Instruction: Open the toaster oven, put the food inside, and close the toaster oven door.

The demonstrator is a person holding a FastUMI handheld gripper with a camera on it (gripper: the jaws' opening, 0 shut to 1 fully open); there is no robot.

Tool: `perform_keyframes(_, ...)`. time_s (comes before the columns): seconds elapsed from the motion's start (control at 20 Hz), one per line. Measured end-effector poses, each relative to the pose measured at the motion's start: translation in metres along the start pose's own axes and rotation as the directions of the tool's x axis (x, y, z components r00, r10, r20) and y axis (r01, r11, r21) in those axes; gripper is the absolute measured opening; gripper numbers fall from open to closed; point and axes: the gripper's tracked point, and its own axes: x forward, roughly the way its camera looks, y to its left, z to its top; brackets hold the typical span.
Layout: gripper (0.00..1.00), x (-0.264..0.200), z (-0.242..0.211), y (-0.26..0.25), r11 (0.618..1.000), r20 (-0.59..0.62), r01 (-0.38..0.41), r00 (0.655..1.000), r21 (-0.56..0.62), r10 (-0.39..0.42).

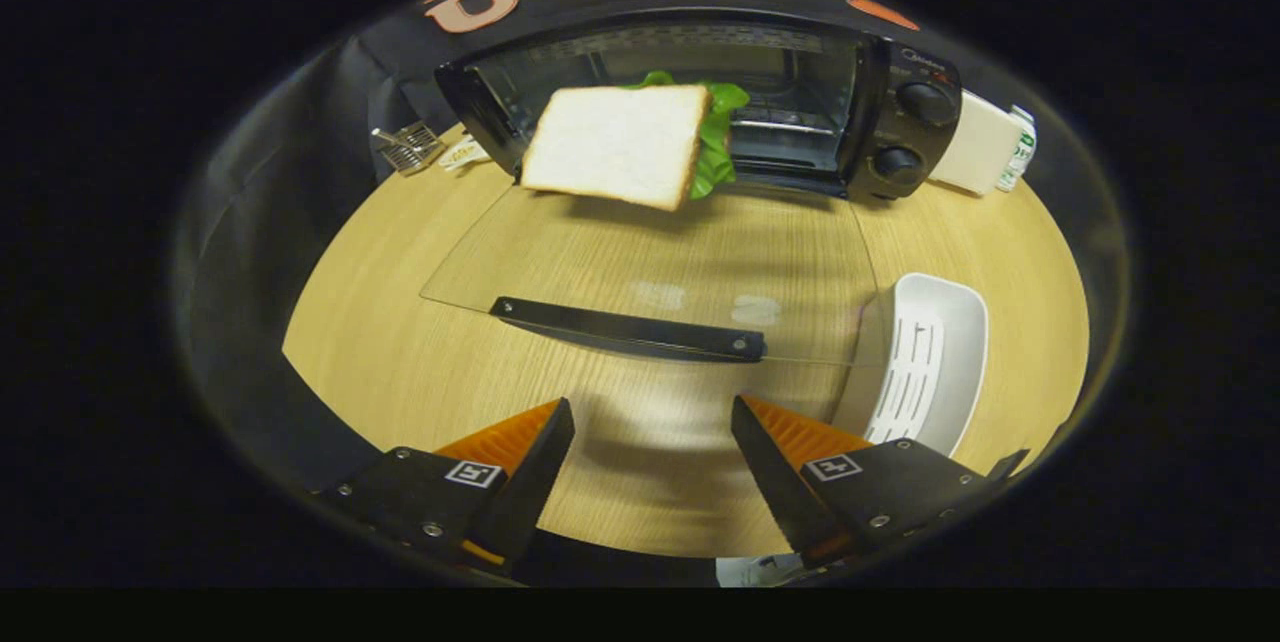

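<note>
From the gripper view, the gripper (652,442) sits low in the frame with its fingers spread wide and nothing between them, bare tabletop (400,362) showing in the gap. Just ahead of the fingers lies the toaster oven (800,102) door, a glass door (640,262) folded flat over the tabletop, its dark handle (630,329) nearest the fingers. Up in the centre of the frame the sandwich (615,144), white bread with green lettuce (718,137) poking out on its right, sits at the oven's mouth and looks to hang partly over the door's hinge line. That is where I'd expect trouble: if the door swings up now, it may catch the bread and crush it or tip it out. The glass could also slip from the fingers. A white basket (930,362) stands right of the door, near enough for a wide swing to knock it.
</note>
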Motion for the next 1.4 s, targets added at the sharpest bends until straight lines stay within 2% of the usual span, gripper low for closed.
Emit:
perform_keyframes(0.25,0.94,0.015,0.021,0.002,0.999,0.059,0.030,0.998,0.011,-0.031)
perform_keyframes(0.45,0.94,0.004,0.027,0.002,0.998,0.068,0.042,0.997,0.039,-0.044)
perform_keyframes(0.55,0.94,-0.012,0.044,0.007,0.999,0.121,0.017,0.992,0.049,-0.023)
perform_keyframes(0.85,0.93,-0.045,0.110,0.007,1.000,0.266,0.020,0.964,-0.011,-0.017)
perform_keyframes(1.4,0.93,-0.061,0.218,-0.006,0.998,0.386,0.057,0.921,0.012,-0.057)
